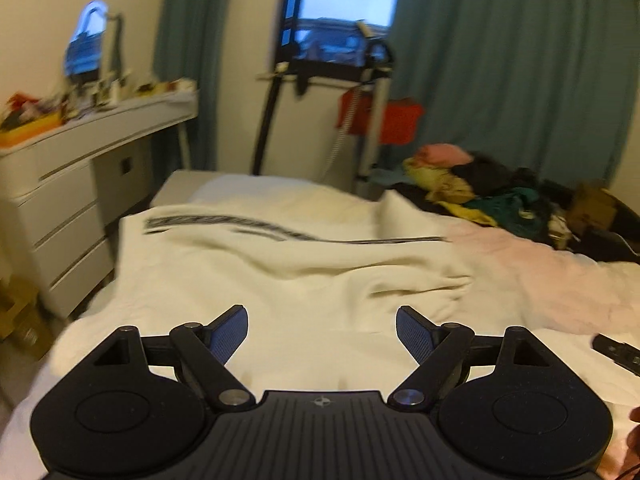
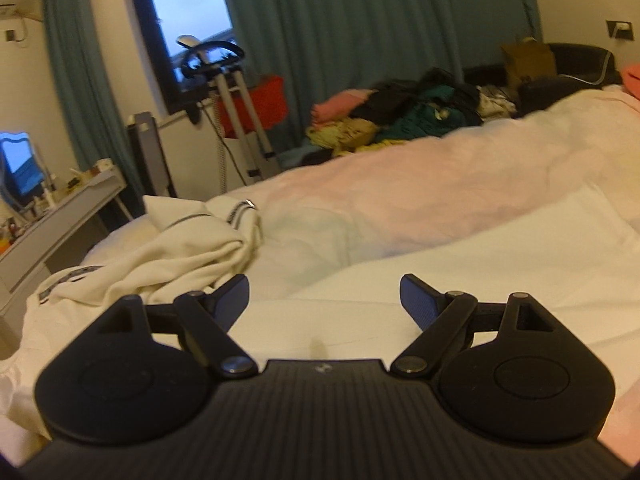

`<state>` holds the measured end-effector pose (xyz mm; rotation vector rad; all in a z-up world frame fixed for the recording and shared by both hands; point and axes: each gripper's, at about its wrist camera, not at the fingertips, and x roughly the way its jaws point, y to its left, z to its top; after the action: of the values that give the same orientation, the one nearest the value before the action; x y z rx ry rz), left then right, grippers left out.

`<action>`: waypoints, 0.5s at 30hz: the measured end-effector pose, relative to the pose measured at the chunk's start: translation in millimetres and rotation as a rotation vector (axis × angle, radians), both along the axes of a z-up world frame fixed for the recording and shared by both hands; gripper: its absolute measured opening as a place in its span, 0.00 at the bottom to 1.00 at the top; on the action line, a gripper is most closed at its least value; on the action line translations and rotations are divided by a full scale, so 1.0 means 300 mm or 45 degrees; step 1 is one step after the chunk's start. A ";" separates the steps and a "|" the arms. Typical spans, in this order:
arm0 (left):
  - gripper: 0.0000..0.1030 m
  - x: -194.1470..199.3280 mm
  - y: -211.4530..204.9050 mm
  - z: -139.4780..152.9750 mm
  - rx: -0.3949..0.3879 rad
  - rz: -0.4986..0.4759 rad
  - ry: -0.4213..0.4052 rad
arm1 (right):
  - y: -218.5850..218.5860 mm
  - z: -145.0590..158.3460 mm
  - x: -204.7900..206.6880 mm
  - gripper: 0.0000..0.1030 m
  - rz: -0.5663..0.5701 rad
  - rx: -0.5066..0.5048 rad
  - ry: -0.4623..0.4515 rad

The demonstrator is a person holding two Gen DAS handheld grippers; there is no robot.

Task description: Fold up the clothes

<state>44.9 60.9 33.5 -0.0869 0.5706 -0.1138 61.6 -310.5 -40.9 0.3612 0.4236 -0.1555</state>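
Note:
A cream garment [image 1: 288,264] with dark striped trim lies spread on the bed, just ahead of my left gripper [image 1: 322,330], which is open and empty above its near edge. In the right wrist view the same garment [image 2: 176,256] lies bunched at the left, beside my right gripper [image 2: 324,298]. That gripper is open and empty, over bare white sheet. A heap of mixed clothes [image 1: 480,192] sits at the far right of the bed, and it also shows in the right wrist view [image 2: 408,116].
The bed has a white sheet [image 2: 480,280] and a pale pink duvet [image 2: 400,200]. A white dresser [image 1: 80,168] with clutter stands at the left. An exercise machine [image 2: 232,112] and teal curtains [image 1: 500,60] stand behind. A small black object [image 1: 616,352] lies on the bed at the right.

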 end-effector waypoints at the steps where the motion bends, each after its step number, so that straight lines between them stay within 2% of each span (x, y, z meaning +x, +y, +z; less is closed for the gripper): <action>1: 0.81 0.005 -0.036 -0.009 -0.007 -0.022 -0.012 | 0.004 0.002 -0.002 0.81 0.014 0.007 -0.014; 4: 0.81 0.015 -0.131 -0.061 0.002 -0.059 -0.055 | 0.012 0.001 0.004 0.81 0.046 0.028 -0.050; 7: 0.81 0.030 -0.176 -0.140 -0.012 -0.085 -0.050 | 0.019 -0.006 0.024 0.81 0.056 0.016 -0.073; 10: 0.81 0.034 -0.162 -0.213 -0.084 -0.060 -0.042 | 0.051 -0.006 0.046 0.81 0.048 -0.127 -0.091; 12: 0.81 0.037 -0.165 -0.254 -0.058 -0.057 -0.023 | 0.064 -0.008 0.060 0.81 0.057 -0.167 -0.106; 15: 0.80 0.045 -0.174 -0.304 0.001 -0.051 0.002 | 0.078 -0.009 0.085 0.81 0.098 -0.162 -0.128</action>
<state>58.5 8.6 -57.8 -0.0747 0.5738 -0.1522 86.9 -287.3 -43.5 0.2261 0.3261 -0.0884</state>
